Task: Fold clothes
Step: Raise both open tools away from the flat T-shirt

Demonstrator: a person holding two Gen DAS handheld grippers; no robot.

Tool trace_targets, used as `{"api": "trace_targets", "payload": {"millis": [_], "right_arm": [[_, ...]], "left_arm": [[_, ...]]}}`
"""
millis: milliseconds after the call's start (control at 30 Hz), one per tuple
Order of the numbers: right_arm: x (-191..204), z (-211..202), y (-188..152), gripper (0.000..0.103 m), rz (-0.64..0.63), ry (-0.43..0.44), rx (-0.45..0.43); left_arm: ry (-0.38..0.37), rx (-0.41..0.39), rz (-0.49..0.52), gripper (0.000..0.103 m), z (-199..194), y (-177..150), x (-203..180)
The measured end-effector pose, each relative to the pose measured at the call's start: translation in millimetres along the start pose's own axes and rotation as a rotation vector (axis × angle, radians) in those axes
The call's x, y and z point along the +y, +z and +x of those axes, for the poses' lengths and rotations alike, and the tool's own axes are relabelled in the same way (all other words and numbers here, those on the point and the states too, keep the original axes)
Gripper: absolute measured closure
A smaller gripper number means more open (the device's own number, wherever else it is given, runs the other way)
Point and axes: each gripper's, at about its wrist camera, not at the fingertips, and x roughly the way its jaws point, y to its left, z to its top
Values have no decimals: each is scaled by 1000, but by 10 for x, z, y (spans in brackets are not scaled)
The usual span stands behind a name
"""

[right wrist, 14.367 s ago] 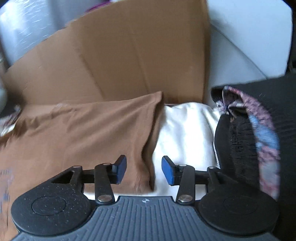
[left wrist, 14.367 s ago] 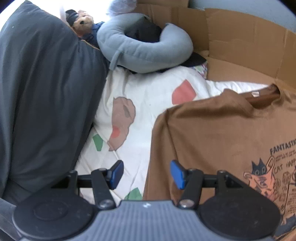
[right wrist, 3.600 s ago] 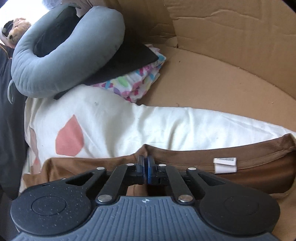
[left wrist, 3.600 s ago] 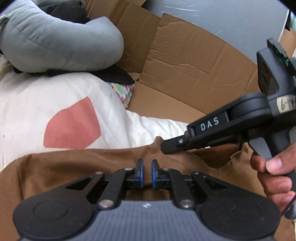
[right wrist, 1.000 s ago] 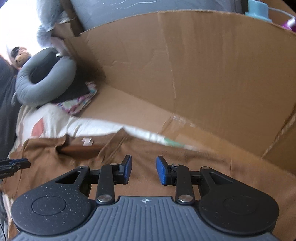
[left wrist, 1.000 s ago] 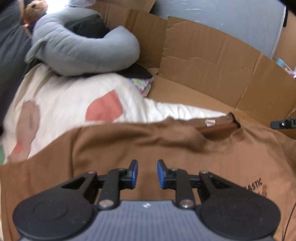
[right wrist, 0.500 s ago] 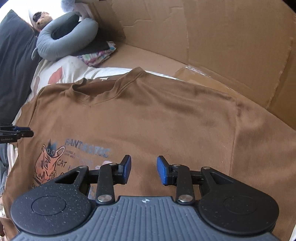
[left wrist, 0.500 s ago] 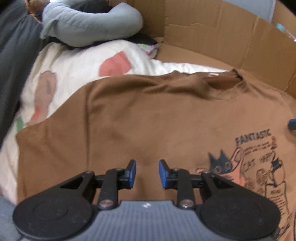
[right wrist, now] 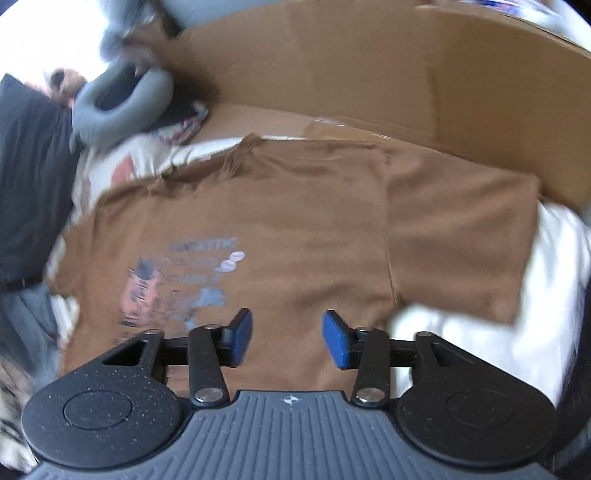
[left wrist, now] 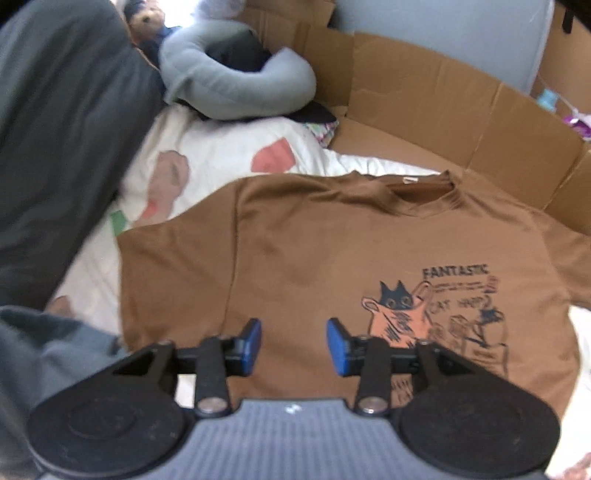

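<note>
A brown T-shirt with a cat print lies spread flat, front up, on the white patterned bedding; its collar points to the cardboard at the back. In the right wrist view the same T-shirt shows with its right sleeve laid out flat. My left gripper hovers above the shirt's lower left part, its jaws opening with nothing between them. My right gripper hangs above the lower right part, jaws opening too and empty. Neither touches the cloth.
Cardboard walls stand behind the shirt. A grey U-shaped pillow lies at the back left with a soft toy beyond it. A dark cushion fills the left side. Grey cloth lies at the near left.
Both grippers have pulled back and risen from the collar area, so the whole shirt shows now. Their jaws stand wider apart than before. The shirt lies still.
</note>
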Motion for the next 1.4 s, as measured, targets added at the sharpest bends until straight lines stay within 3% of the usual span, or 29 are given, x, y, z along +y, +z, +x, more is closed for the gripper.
{"api": "trace_targets", "payload": {"millis": [267, 533, 767, 933, 1167, 1400], "right_arm": [[39, -901, -174, 37, 51, 14, -64], [90, -1460, -405, 35, 76, 47, -111], [42, -1766, -706, 35, 146, 100, -154], [-1, -1869, -936, 34, 168, 128, -161], [-41, -1869, -1258, 34, 150, 126, -159], [-87, -1903, -1526, 34, 94, 80, -170]], "left_arm": [[20, -18, 10, 55, -878, -111, 86], [57, -37, -27, 48, -1561, -346, 95], [87, -49, -129, 44, -2058, -701, 226], [90, -72, -190, 44, -2235, -981, 309], [80, -53, -204, 42, -2188, -1344, 313], [60, -52, -168, 42, -2072, -1633, 87]]}}
